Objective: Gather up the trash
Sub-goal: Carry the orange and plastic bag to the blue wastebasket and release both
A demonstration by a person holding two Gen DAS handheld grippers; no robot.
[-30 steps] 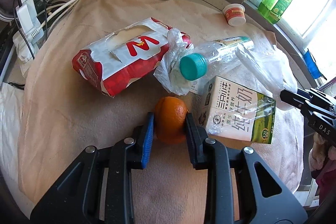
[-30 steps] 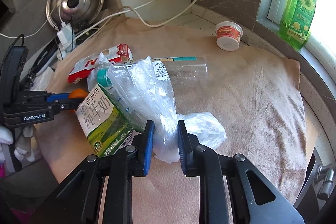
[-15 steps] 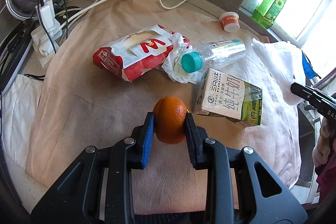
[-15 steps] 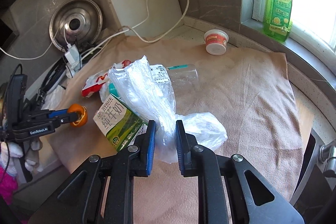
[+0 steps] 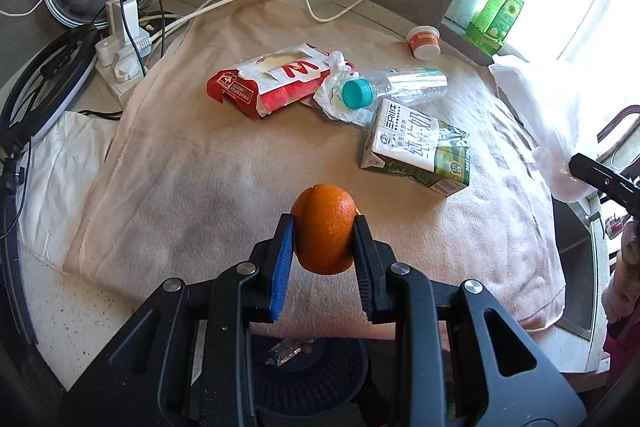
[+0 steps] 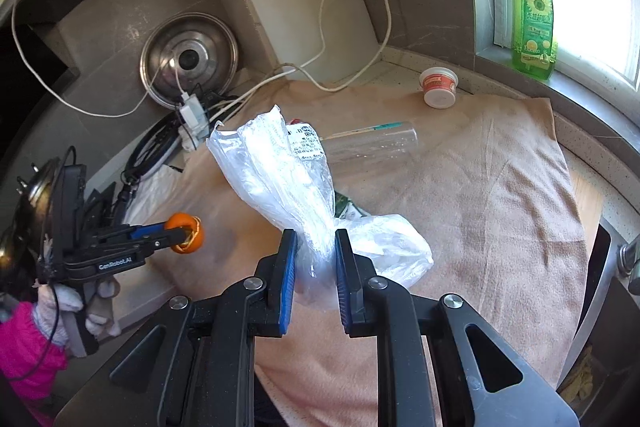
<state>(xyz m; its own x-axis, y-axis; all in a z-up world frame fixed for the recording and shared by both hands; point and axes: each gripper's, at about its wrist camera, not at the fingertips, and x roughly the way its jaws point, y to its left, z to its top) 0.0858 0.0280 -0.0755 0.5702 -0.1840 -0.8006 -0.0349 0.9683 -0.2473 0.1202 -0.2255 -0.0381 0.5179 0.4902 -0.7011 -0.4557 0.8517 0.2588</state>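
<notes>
Above the pink towel (image 5: 192, 187) I have an orange (image 5: 324, 229) pinched in my left gripper (image 5: 323, 247), its two pads pressed on the fruit's sides and the fruit clear of the cloth. On the towel beyond the orange lie a milk carton (image 5: 416, 147), a clear bottle (image 5: 396, 85) with a teal cap and a torn red wrapper (image 5: 276, 83); a small cup (image 5: 424, 41) sits at the towel's far edge.

Only my left camera shows the dark bin (image 5: 312, 375) below the towel's near edge. Only my right camera shows the gloved hand (image 6: 76, 303) carrying the left gripper, with peel hanging loose on the orange.

My right gripper (image 6: 316, 259) is closed tight on a bunched clear plastic bag (image 6: 288, 183), held up above the towel and hiding much of the bottle and carton.
</notes>
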